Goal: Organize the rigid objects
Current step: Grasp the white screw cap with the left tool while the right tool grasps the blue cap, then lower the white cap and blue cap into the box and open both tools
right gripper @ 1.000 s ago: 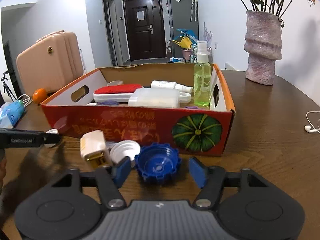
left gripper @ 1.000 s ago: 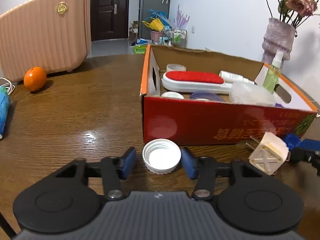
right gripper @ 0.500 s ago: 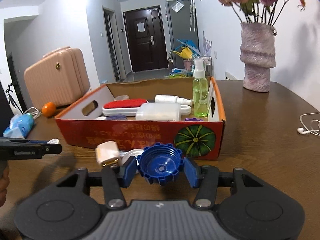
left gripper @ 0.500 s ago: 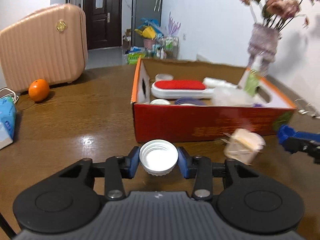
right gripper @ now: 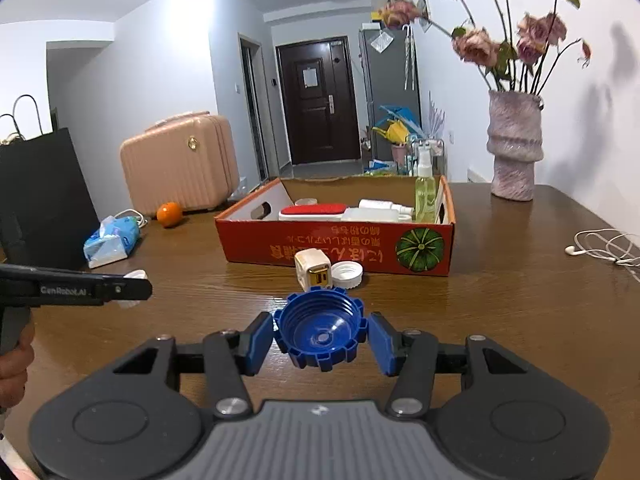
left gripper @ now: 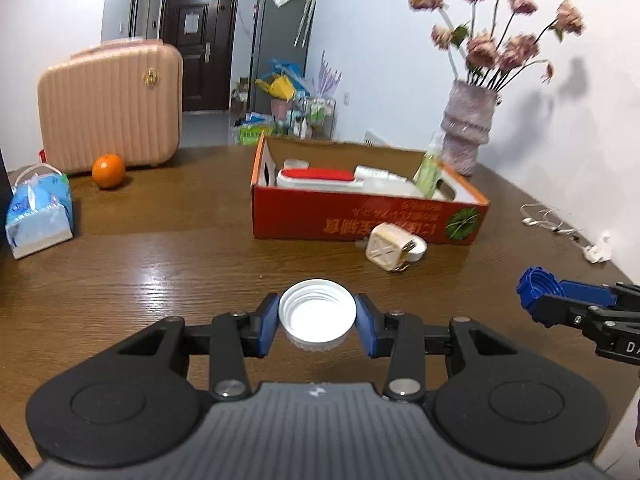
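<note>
My left gripper [left gripper: 317, 320] is shut on a white screw cap [left gripper: 317, 314] and holds it above the wooden table, well back from the red cardboard box [left gripper: 360, 220]. My right gripper [right gripper: 320, 338] is shut on a blue ribbed cap [right gripper: 320, 332], also lifted; it shows at the right of the left wrist view [left gripper: 536, 286]. On the table before the box lie a cream plug adapter [right gripper: 313, 271] and another white cap [right gripper: 347, 274]. The box holds a red-topped brush [right gripper: 312, 211], a white tube and a green spray bottle [right gripper: 425, 194].
A pink suitcase [left gripper: 108, 104], an orange [left gripper: 108, 165] and a tissue pack [left gripper: 38, 210] sit at the left. A vase of flowers [right gripper: 514, 144] stands at the back right. White earphones [right gripper: 600, 246] lie at the right.
Both grippers closed on their caps, lifted them and pulled back from the box. The box and plug adapter now look farther away.
</note>
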Available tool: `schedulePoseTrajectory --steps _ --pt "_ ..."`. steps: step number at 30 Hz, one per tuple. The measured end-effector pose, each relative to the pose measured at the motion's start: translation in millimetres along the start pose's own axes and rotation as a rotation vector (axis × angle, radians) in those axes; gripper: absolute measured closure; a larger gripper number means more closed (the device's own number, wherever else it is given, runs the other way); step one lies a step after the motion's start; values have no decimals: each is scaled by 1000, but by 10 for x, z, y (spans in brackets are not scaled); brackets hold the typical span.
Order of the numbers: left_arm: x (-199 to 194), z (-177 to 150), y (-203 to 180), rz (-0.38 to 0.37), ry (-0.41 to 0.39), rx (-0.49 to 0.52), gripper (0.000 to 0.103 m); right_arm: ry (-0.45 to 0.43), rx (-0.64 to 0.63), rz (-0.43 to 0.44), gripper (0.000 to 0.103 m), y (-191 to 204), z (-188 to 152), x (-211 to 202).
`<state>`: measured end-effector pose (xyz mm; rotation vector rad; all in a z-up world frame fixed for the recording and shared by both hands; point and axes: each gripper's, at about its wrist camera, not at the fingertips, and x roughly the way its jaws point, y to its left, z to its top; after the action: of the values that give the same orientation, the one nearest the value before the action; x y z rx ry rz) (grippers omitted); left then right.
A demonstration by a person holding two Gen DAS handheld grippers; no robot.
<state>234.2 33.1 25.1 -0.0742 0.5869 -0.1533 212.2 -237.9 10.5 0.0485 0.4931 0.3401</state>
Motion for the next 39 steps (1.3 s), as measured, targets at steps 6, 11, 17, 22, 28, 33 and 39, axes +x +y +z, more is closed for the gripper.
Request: schedulePoseTrajectory --steps 6,11,17,22,28,33,39 --pt "-228 -55 -84 -21 -32 10 63 -38 -21 1 52 111 0 -272" --pt "-218 -63 -64 -29 -34 7 63 -48 -25 6 52 137 20 -278" --pt "25 212 39 -81 -52 -15 63 -41 -24 41 52 31 252 -11" --pt "532 692 192 -121 -31 -38 62 -45 -25 56 52 -205 736 420" --pt "1372 1163 285 -99 13 -1 62 42 78 47 52 -701 1193 1313" --pt "1957 1263 305 -80 90 22 62 162 75 17 52 -866 1249 2039" --pt "2294 1219 268 -53 123 84 56 217 30 -2 50 -839 1113 2441"
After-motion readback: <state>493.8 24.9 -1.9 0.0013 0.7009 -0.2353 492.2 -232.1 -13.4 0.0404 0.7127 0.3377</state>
